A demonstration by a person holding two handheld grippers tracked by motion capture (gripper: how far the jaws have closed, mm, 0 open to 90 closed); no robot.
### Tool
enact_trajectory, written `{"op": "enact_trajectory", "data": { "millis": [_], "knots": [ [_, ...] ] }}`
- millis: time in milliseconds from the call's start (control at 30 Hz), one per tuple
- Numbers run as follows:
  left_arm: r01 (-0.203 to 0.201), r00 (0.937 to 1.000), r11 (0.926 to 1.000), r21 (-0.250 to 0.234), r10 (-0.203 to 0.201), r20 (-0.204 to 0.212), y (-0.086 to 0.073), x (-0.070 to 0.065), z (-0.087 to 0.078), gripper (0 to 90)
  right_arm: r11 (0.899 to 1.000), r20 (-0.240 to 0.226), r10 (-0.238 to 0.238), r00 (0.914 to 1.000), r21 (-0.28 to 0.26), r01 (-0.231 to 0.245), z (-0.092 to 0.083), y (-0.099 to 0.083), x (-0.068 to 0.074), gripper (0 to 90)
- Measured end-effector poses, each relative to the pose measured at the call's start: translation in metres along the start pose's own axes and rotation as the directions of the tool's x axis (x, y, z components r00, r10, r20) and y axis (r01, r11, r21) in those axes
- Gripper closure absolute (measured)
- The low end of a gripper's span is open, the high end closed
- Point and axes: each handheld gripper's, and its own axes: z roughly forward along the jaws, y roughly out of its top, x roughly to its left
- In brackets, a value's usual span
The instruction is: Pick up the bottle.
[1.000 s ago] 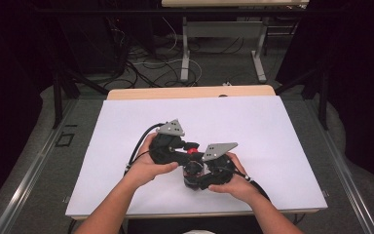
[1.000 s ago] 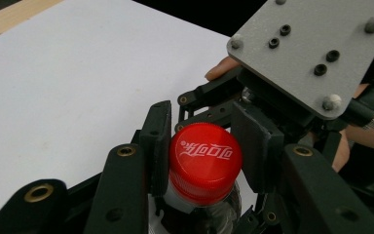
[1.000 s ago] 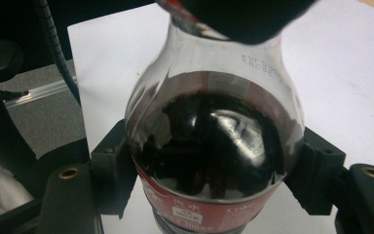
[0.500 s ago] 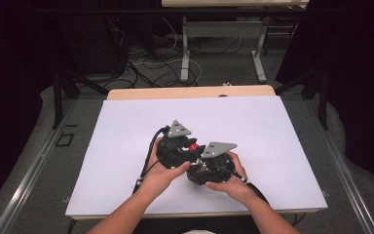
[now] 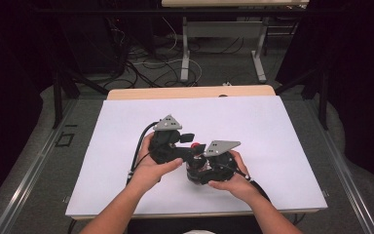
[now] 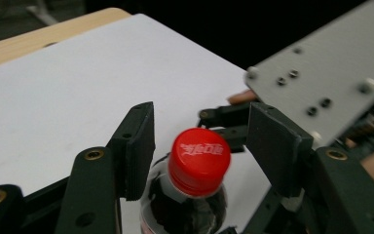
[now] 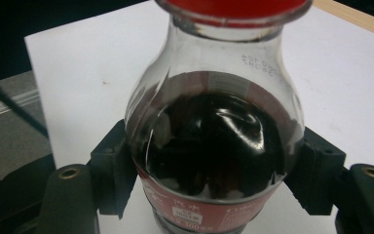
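A small cola bottle [image 7: 214,136] with a red cap [image 6: 199,158] stands on the white table top [image 5: 272,131], near its front middle. My right gripper [image 7: 214,168] is shut on the bottle's body, one pad on each side just above the red label. My left gripper [image 6: 202,122] straddles the cap; its jaws have just been opening, and both pads [image 6: 139,146] stand a little off the cap. In the high view the left gripper [image 5: 187,141] reaches in from the left over the cap [image 5: 195,145], and the right gripper [image 5: 197,168] sits just in front of it.
The left gripper's black cable [image 5: 139,151] trails over the table toward its front edge. A wooden strip [image 5: 190,92] borders the far side. Beyond it lie floor cables [image 5: 151,66] and another table's legs [image 5: 185,53].
The left gripper's grey plate has shifted slightly left and away from the right gripper since half a second ago. The right hand and the bottle have stayed put.
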Motion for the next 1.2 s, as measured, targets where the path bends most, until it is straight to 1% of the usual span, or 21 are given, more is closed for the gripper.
{"op": "enact_trajectory", "data": {
  "millis": [33, 67, 133, 200, 267, 300, 333, 400, 567, 633, 767, 800, 833, 867, 900, 933, 1000, 1033, 1067, 1133, 1200],
  "knots": [
    [-0.043, 0.998, 0.9989, 0.019, 0.042, 0.048, 0.001, 0.004, -0.003, 44.6, 1.0, -0.015, 0.005, 0.9999, 0.002, -0.005, 0.0, 0.0, 0.0, 30.1],
    [-0.056, 0.996, 0.9979, 0.032, 0.054, 0.072, 0.0, 0.006, -0.003, 44.6, 1.0, -0.023, 0.002, 0.9997, -0.002, -0.002, 0.0, 0.0, 0.001, 30.1],
    [-0.069, 0.9922, 0.9956, 0.063, 0.062, 0.108, 0.001, 0.01, -0.003, 46.3, 1.0, -0.042, -0.009, 0.9991, -0.003, 0.009, 0.0, 0.0, 0.001, 30.0],
    [-0.066, 0.9913, 0.9958, 0.062, 0.059, 0.118, 0.0, 0.012, -0.002, 48.7, 1.0, -0.05, -0.009, 0.9987, 0.008, 0.01, 0.0, 0.001, 0.001, 30.0],
    [-0.082, 0.9875, 0.994, 0.072, 0.071, 0.14, -0.001, 0.015, 0.001, 52.3, 1.0, -0.054, -0.016, 0.9984, -0.002, 0.016, 0.001, 0.0, 0.002, 30.1],
    [-0.091, 0.9824, 0.992, 0.087, 0.076, 0.171, -0.002, 0.018, 0.003, 52.8, 1.0, -0.06, -0.019, 0.998, -0.003, 0.019, 0.001, 0.0, 0.002, 30.0],
    [-0.091, 0.9824, 0.992, 0.087, 0.076, 0.171, -0.002, 0.018, 0.003, 53.2, 1.0, -0.06, -0.019, 0.998, -0.003, 0.019, 0.001, 0.0, 0.002, 30.0],
    [-0.097, 0.9781, 0.9898, 0.104, 0.075, 0.194, -0.004, 0.021, 0.006, 54.0, 1.0, -0.069, -0.021, 0.9974, -0.002, 0.021, 0.0, 0.0, 0.003, 30.0],
    [-0.083, 0.9784, 0.9915, 0.1, 0.062, 0.197, -0.006, 0.021, 0.009, 57.2, 1.0, -0.079, -0.029, 0.9965, 0.004, 0.029, 0.001, 0.0, 0.004, 30.0],
    [-0.099, 0.9795, 0.9908, 0.092, 0.081, 0.184, -0.006, 0.019, 0.009, 58.5, 1.0, -0.076, -0.027, 0.9967, 0.002, 0.028, 0.002, 0.0, 0.004, 30.1],
    [-0.108, 0.9875, 0.9909, 0.08, 0.098, 0.124, -0.007, 0.014, 0.009, 60.5, 1.0, -0.057, -0.015, 0.9983, 0.011, 0.015, 0.001, 0.0, 0.004, 30.1],
    [-0.092, 0.9923, 0.9934, 0.069, 0.086, 0.089, -0.007, 0.01, 0.01, 60.6, 1.0, -0.051, -0.013, 0.9986, 0.012, 0.014, 0.001, 0.001, 0.004, 30.1],
    [-0.092, 0.9923, 0.9934, 0.069, 0.086, 0.089, -0.007, 0.01, 0.01, 60.7, 1.0, -0.045, -0.016, 0.9989, 0.014, 0.016, 0.001, 0.001, 0.003, 30.1],
    [-0.095, 0.9933, 0.9932, 0.068, 0.09, 0.073, -0.007, 0.008, 0.011, 60.7, 1.0, -0.041, -0.008, 0.9991, 0.014, 0.009, 0.001, 0.001, 0.003, 30.1],
    [-0.078, 0.9964, 0.9949, 0.063, 0.076, 0.036, -0.007, 0.004, 0.012, 60.8, 1.0, -0.032, -0.003, 0.9995, 0.003, 0.003, 0.002, 0.0, 0.003, 30.1],
    [-0.078, 0.9964, 0.9949, 0.063, 0.076, 0.036, -0.007, 0.004, 0.012, 60.8, 1.0, -0.032, -0.003, 0.9995, 0.003, 0.003, 0.002, 0.0, 0.003, 30.1],
    [-0.06, 0.9982, 0.9963, 0.061, 0.06, 0.001, -0.007, 0.001, 0.013, 60.9, 1.0, -0.009, 0.002, 1.0, 0.004, -0.002, 0.002, 0.0, 0.003, 30.1],
    [-0.039, 0.998, 0.9981, 0.047, 0.041, -0.048, -0.008, -0.003, 0.015, 60.9, 1.0, -0.002, 0.006, 1.0, 0.005, -0.006, 0.002, 0.0, 0.003, 30.1],
    [-0.039, 0.998, 0.9981, 0.047, 0.041, -0.048, -0.008, -0.003, 0.015, 60.9, 1.0, 0.006, 0.001, 1.0, 0.009, -0.001, 0.002, 0.0, 0.003, 30.1],
    [-0.036, 0.9948, 0.9982, 0.048, 0.041, -0.094, -0.008, -0.007, 0.017, 60.9, 1.0, 0.022, 0.0, 0.9998, 0.022, 0.0, 0.002, 0.0, 0.003, 30.1],
    [-0.017, 0.9906, 0.9992, 0.037, 0.022, -0.135, -0.009, -0.01, 0.019, 61.0, 1.0, 0.039, 0.003, 0.9992, 0.02, -0.004, 0.003, 0.0, 0.003, 30.1]
  ]
}}
